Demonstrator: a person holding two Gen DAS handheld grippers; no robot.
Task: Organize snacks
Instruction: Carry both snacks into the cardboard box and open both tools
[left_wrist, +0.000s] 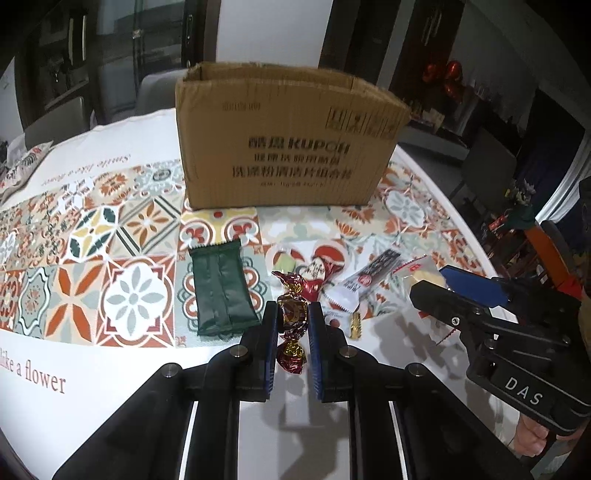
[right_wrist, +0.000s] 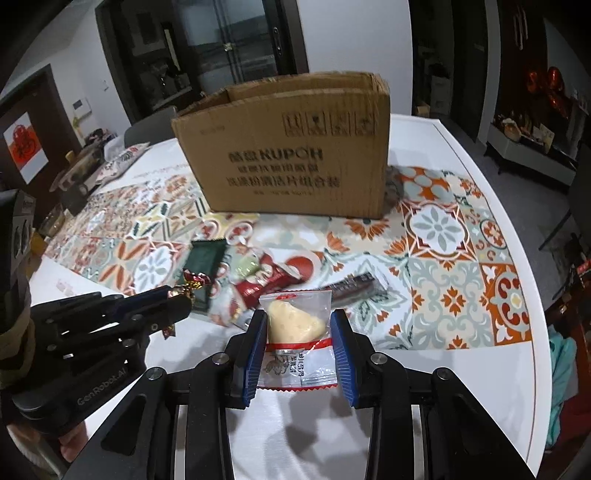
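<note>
Between my left fingers (left_wrist: 292, 325) sits a foil-wrapped candy (left_wrist: 293, 318), clamped across its middle, its long axis running straight ahead along the fingers with the twisted ends poking out front and back. My right fingers (right_wrist: 298, 328) flank a clear packet with a pale cake (right_wrist: 297, 325); they stand apart, and I cannot tell whether the pads press it yet. The cardboard box (left_wrist: 288, 136) stands open-topped directly beyond both, past a green packet (left_wrist: 221, 288), a red-and-white wrapper (left_wrist: 317, 275) and a dark bar (left_wrist: 384, 264) lying on the patterned table (left_wrist: 110, 258) in front of it. Left looks readier to go, I judge.
</note>
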